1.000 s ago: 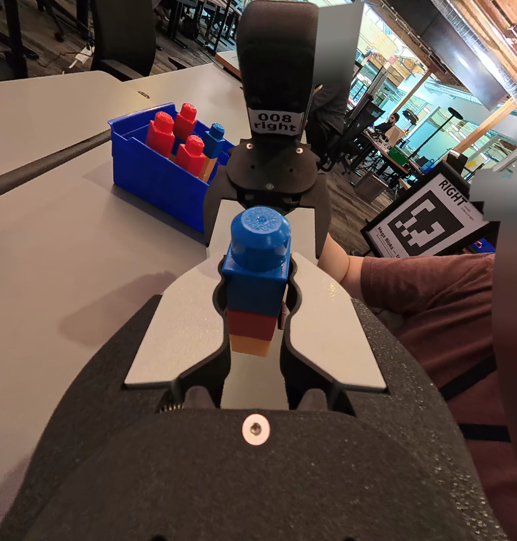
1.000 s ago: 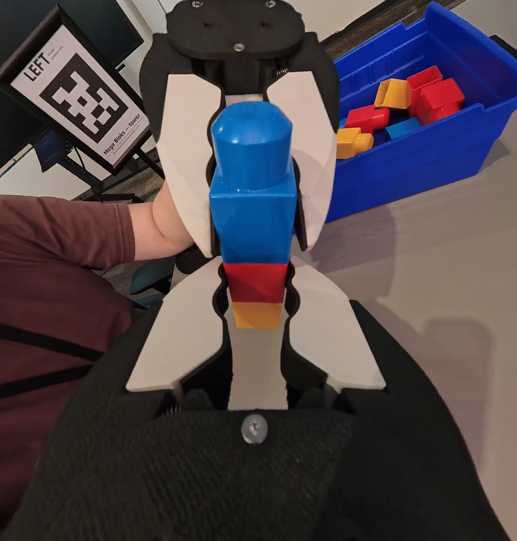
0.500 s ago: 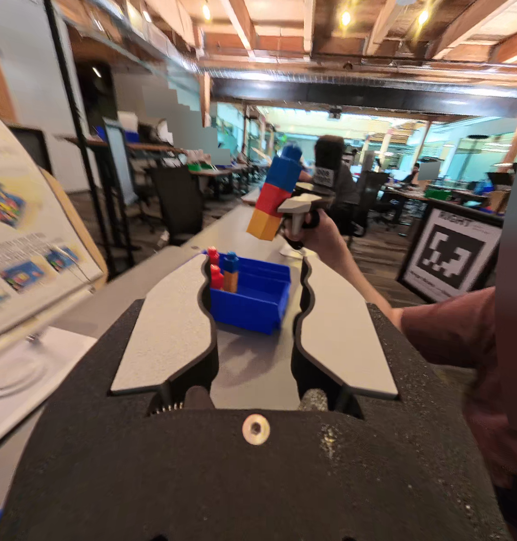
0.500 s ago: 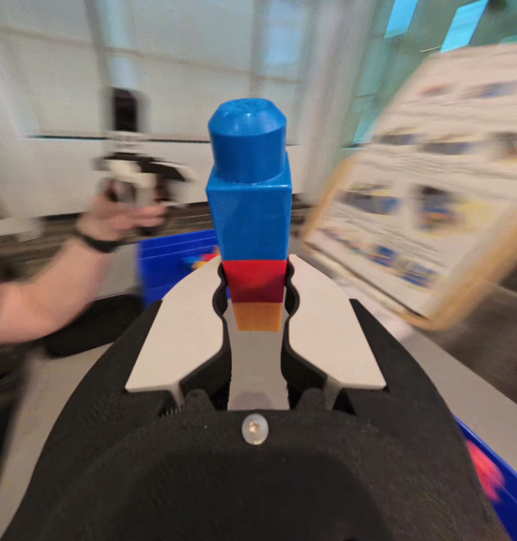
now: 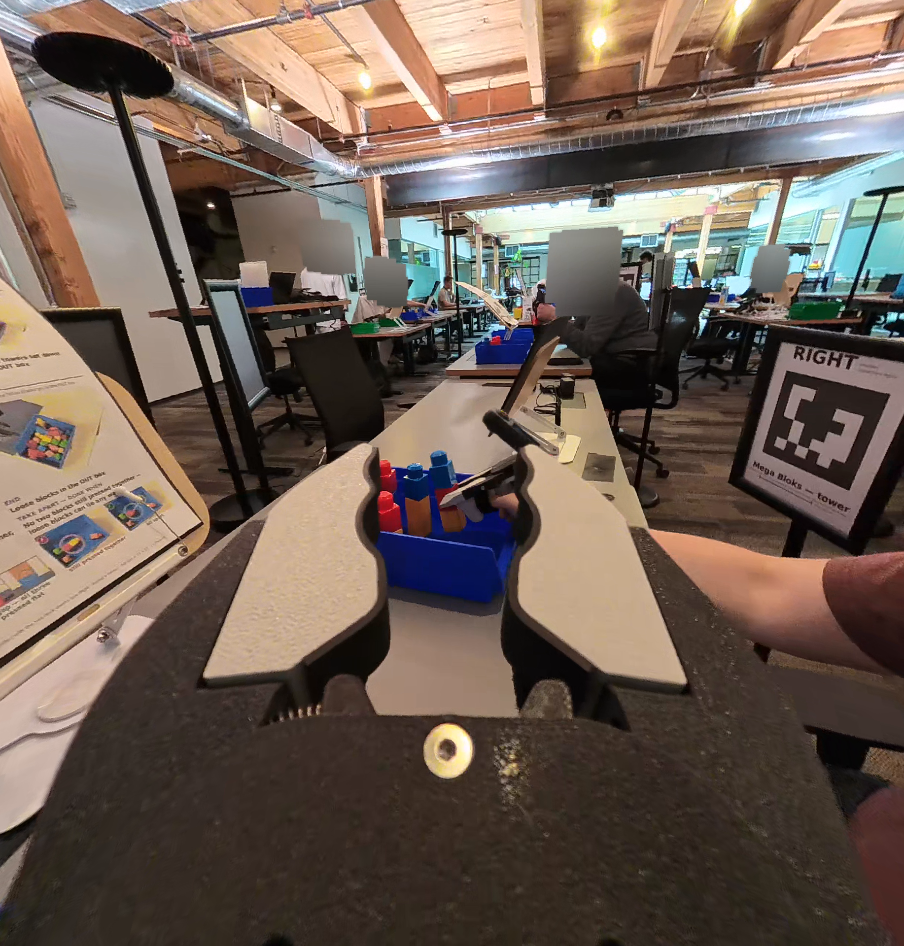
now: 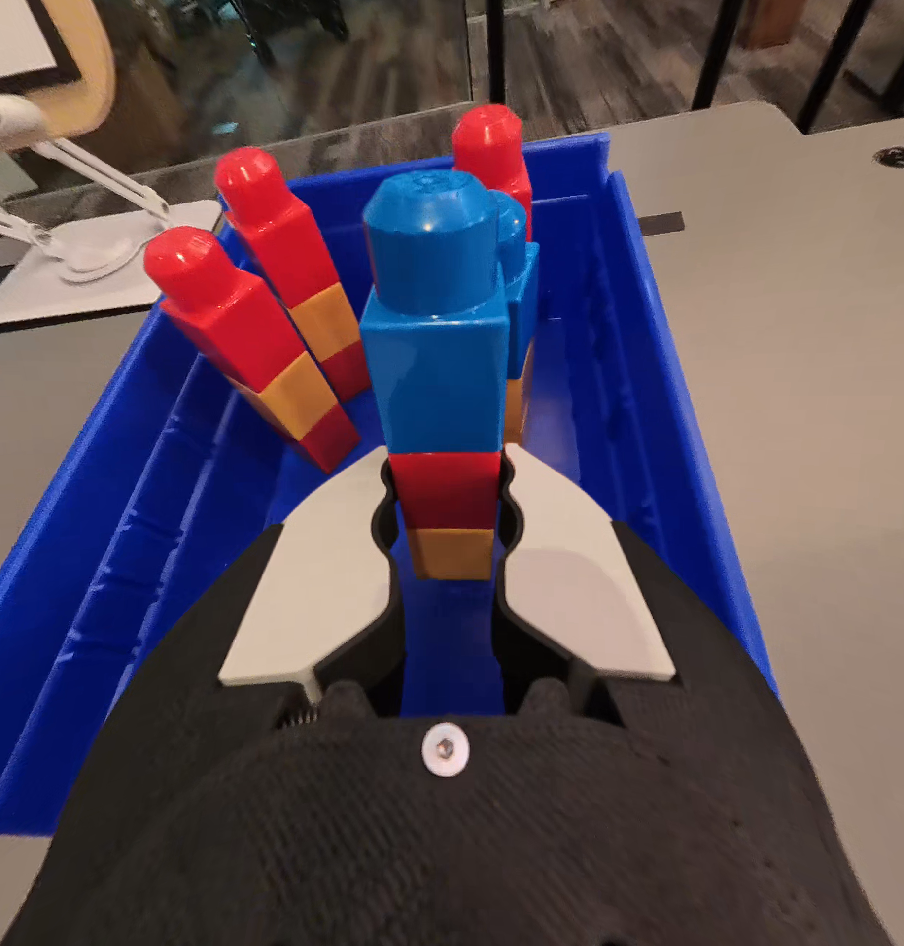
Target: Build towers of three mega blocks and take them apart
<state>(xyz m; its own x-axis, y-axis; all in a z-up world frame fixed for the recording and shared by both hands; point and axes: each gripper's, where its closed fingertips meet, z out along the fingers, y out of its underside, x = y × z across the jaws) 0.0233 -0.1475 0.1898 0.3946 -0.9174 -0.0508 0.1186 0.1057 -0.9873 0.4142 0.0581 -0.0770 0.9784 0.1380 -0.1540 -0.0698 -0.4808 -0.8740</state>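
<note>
Grey desk surface runs under both tools in a busy open workroom, and the step in hand looks like setting a finished tower into the blue bin point(image 6: 660, 409). Nearest, the right gripper point(image 6: 447, 491) is clamped on the red middle block of a blue, red and orange tower point(image 6: 439, 389), pads pressing both sides, orange end toward the palm. Just ahead stand four towers point(image 6: 265, 332); best to lower it upright into the bare floor short of them, then release without nudging any. Farther off, the left gripper point(image 5: 447, 491) hangs open and empty, well back from the bin
</note>
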